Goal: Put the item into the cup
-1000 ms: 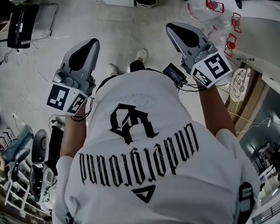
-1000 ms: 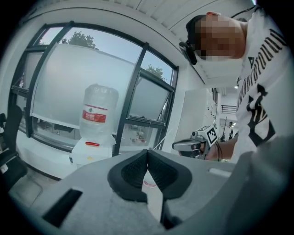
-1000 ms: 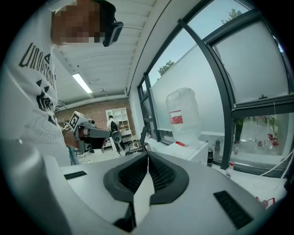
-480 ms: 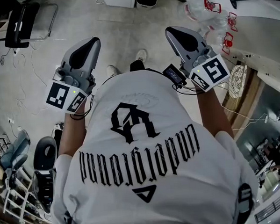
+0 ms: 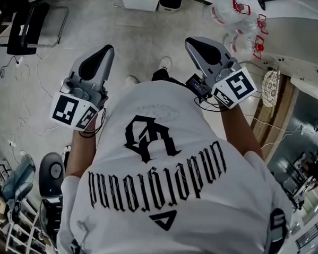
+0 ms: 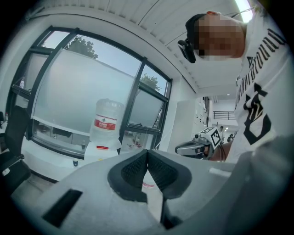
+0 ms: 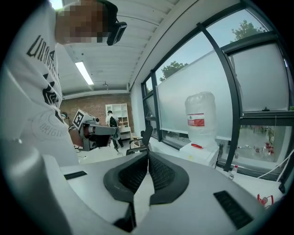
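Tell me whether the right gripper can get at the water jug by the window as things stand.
Probably not yet: the right gripper is shut and held in the air, while the water jug stands well off by the window. Nothing visibly blocks the way.

White T-shirt [image 5: 202, 143] printed with one line of black gothic lettering, upside down in the head view and too ornate to read with certainty (a large black emblem and a small triangle sit near it). In the right gripper view, faint letters "ORIGI" show on the shirt. Water jug [image 7: 200, 120] has a red label, its white print too small to read. Left marker cube [image 5: 72, 111] and right marker cube [image 5: 235, 88] bear black-and-white square codes, no words.
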